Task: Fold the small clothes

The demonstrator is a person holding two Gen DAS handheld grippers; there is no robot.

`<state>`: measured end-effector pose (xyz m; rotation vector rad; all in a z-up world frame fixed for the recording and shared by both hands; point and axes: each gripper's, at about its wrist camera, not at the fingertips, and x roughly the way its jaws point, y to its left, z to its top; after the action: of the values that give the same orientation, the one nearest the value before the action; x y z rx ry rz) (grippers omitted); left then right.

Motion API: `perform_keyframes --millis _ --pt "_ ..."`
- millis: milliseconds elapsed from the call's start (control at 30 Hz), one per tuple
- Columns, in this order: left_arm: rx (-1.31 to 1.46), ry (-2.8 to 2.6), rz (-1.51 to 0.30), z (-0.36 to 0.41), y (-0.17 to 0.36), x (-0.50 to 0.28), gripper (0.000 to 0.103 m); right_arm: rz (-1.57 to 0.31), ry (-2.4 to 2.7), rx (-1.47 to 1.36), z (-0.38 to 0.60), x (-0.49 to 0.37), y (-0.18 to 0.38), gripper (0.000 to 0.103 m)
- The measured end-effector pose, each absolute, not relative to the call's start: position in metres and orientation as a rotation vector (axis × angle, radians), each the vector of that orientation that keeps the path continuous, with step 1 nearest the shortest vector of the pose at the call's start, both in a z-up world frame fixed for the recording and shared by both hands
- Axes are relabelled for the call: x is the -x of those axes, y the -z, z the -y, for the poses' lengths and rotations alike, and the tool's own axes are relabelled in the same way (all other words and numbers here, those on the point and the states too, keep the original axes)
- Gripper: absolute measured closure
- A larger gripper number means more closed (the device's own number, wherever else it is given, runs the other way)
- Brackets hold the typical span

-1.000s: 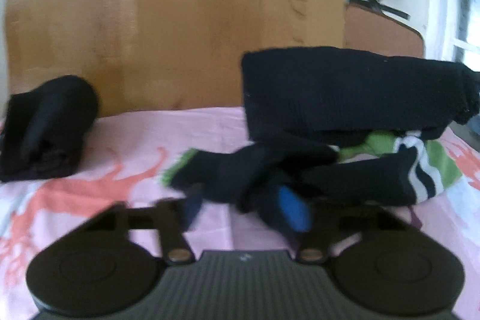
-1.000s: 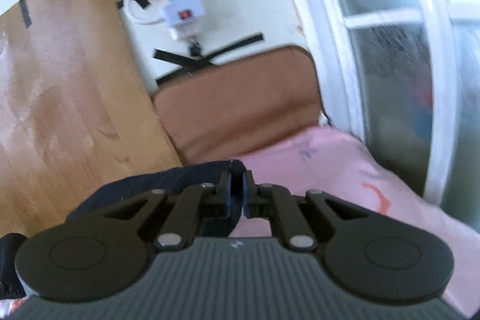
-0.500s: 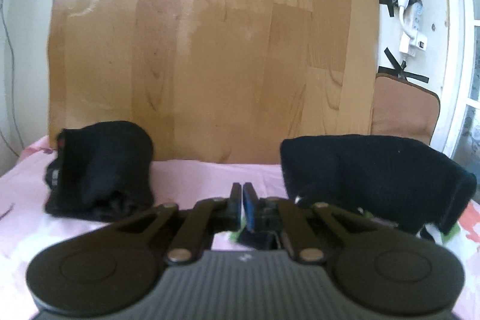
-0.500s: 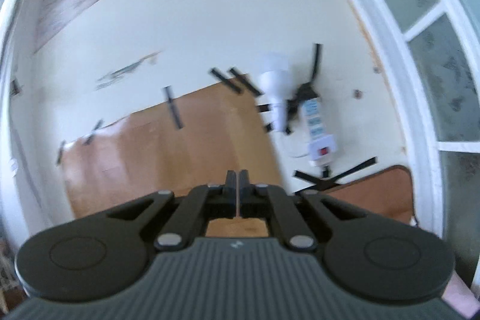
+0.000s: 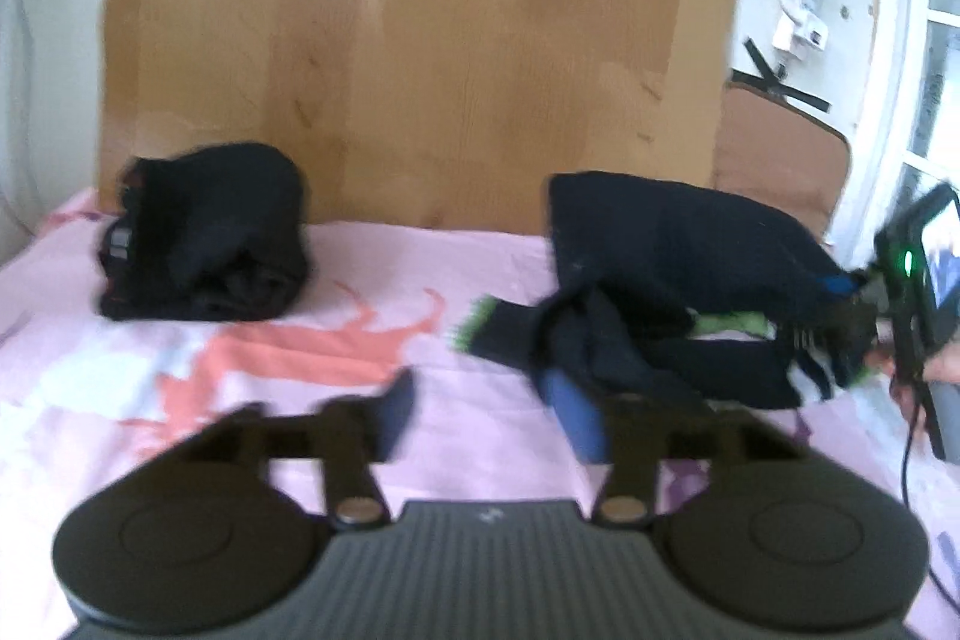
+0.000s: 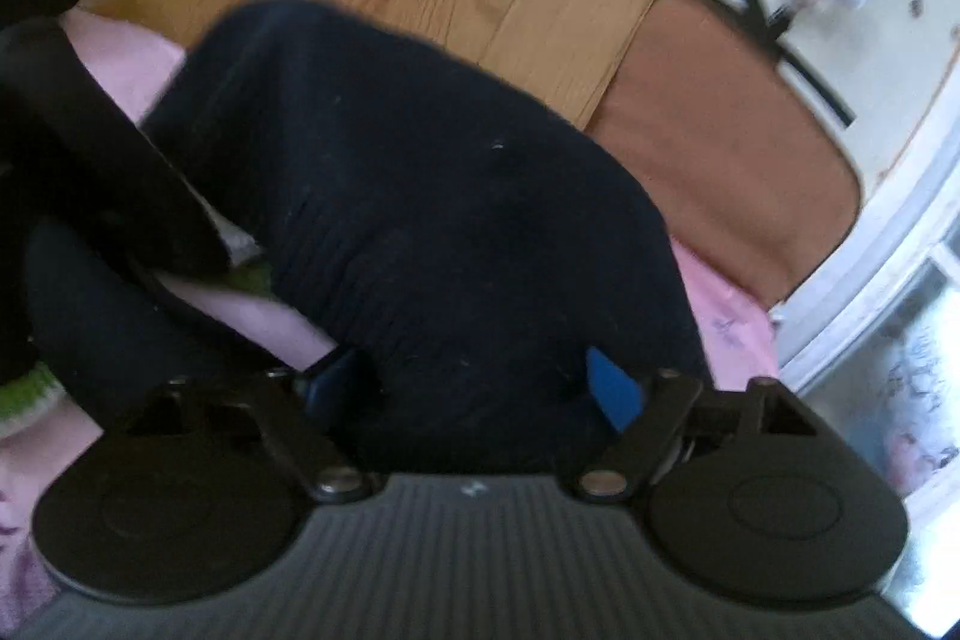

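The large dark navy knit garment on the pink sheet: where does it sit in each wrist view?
Left wrist: the large dark navy knit garment lies right of centre, atop the sock pile.
Right wrist: it fills the centre, just ahead of the opening jaws.
Shared landmark: the brown rounded cushion behind it, right.

Daylight enters through the window point(image 5: 936, 112) right of the fingers, overexposing the panes. Both views are soft with motion blur. Fisheye distortion bends the wooden board point(image 5: 420, 40) and darkens the corners. The dark clothes point(image 6: 432, 196) show little detail.
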<state>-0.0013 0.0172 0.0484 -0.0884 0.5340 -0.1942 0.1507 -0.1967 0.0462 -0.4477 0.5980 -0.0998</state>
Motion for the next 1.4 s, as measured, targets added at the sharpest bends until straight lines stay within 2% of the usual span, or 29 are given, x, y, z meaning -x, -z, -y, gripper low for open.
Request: perform_keyframes --millis 67,100,133,167,200,233,267,400,567,667,700,900,1000,1100,1200,1400 --pt "0.087 0.227 -0.560 0.000 -0.041 -0.016 0.034 -0.563 0.118 0.392 0.208 -0.154 -0.058 0.062" --pt "0.096 0.235 -0.587 0.009 -0.037 -0.029 0.035 -0.549 0.106 0.312 0.220 -0.155 -0.068 0.072" --pt "0.113 0.246 -0.613 0.018 -0.034 -0.040 0.041 -0.512 0.112 0.227 0.234 -0.155 -0.084 0.076" --pt "0.132 0.262 -0.635 0.027 -0.030 -0.051 0.048 -0.473 0.138 0.184 0.243 -0.155 -0.095 0.080" --pt "0.142 0.272 -0.655 0.035 -0.027 -0.063 0.070 -0.438 0.167 0.150 0.252 -0.152 -0.104 0.083" --pt "0.139 0.267 -0.678 0.043 -0.024 -0.074 0.084 -0.403 0.195 0.090 0.265 -0.150 -0.120 0.086" --pt "0.127 0.241 -0.694 0.051 -0.022 -0.084 0.085 -0.377 0.202 0.023 0.278 -0.148 -0.132 0.088" --pt "0.120 0.156 -0.630 0.046 -0.037 -0.097 0.088 -0.261 0.167 -0.153 0.304 -0.123 -0.181 0.089" --pt "0.236 0.024 -0.418 -0.026 -0.115 -0.087 0.088 -0.094 0.110 -0.230 0.305 -0.075 -0.237 0.089" --pt "0.306 0.021 -0.326 -0.074 -0.158 -0.067 0.090 0.015 0.091 -0.352 0.325 -0.033 -0.251 0.089" --pt "0.315 0.014 -0.293 -0.085 -0.169 -0.058 0.100 0.049 0.087 -0.381 0.328 -0.020 -0.255 0.089" --pt "0.370 0.024 -0.119 -0.125 -0.216 -0.004 0.101 0.130 0.070 -0.429 0.349 0.019 -0.277 0.089" --pt "0.361 0.051 -0.096 -0.121 -0.219 0.014 0.101 0.134 0.045 -0.402 0.332 0.029 -0.291 0.089" --pt "0.276 0.098 -0.147 -0.088 -0.212 0.020 0.100 0.158 0.000 -0.344 0.297 0.049 -0.303 0.089" --pt "0.225 0.172 -0.179 -0.063 -0.192 0.031 0.097 0.183 -0.064 -0.308 0.269 0.052 -0.325 0.089" --pt "0.161 0.207 -0.160 -0.043 -0.164 0.060 0.097 0.183 -0.190 -0.251 0.207 0.039 -0.370 0.089"
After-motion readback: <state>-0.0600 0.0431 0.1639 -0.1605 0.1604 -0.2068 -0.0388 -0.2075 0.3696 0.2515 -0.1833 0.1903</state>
